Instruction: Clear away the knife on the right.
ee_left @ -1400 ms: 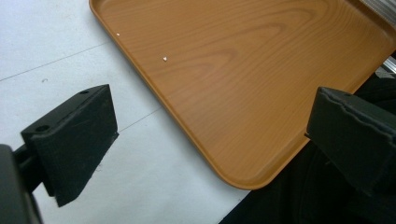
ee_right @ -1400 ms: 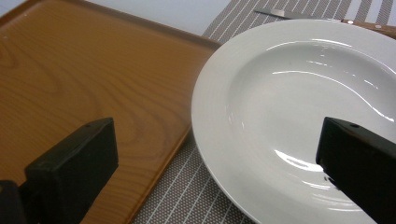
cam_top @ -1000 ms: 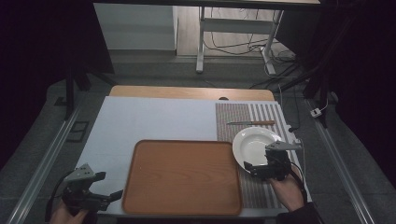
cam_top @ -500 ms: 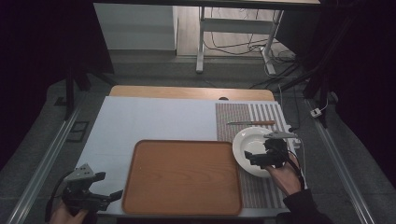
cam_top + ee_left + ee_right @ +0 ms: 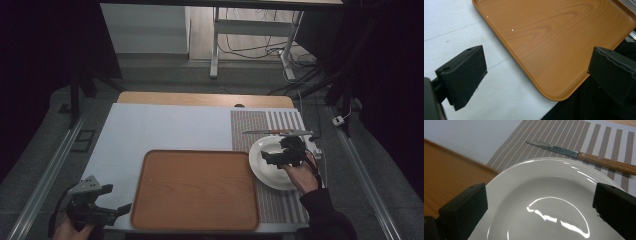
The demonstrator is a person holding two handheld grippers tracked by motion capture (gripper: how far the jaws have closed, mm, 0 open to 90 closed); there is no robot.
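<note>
Hovering your right claw (image 5: 272,160) over the white plate (image 5: 265,172), you have its jaws spread wide and released, gripping nothing, with the plate's bowl directly beneath and between them in the right gripper view. The desk (image 5: 165,130) runs out ahead of both claws, covered by a pale sheet. The wooden tray (image 5: 195,190) lies just to the left of your right claw, its rim close beside the plate, and its near corner sits right in front of your left claw (image 5: 117,210), whose jaws also stand wide apart and empty at the desk's near edge. The striped placemat (image 5: 280,125) lies under the plate and stretches beyond your right claw. The plate rests flat on that mat, apart from either jaw as far as I can tell. The knife (image 5: 581,153) lies past the plate, on the mat, blade toward the tray.

Your risk is the glazed rim: pinch it shallow or at a slant and the plate will likely slip, tip, or skid into the tray's edge. Push too far forward while lowering and the plate could nudge the knife.
</note>
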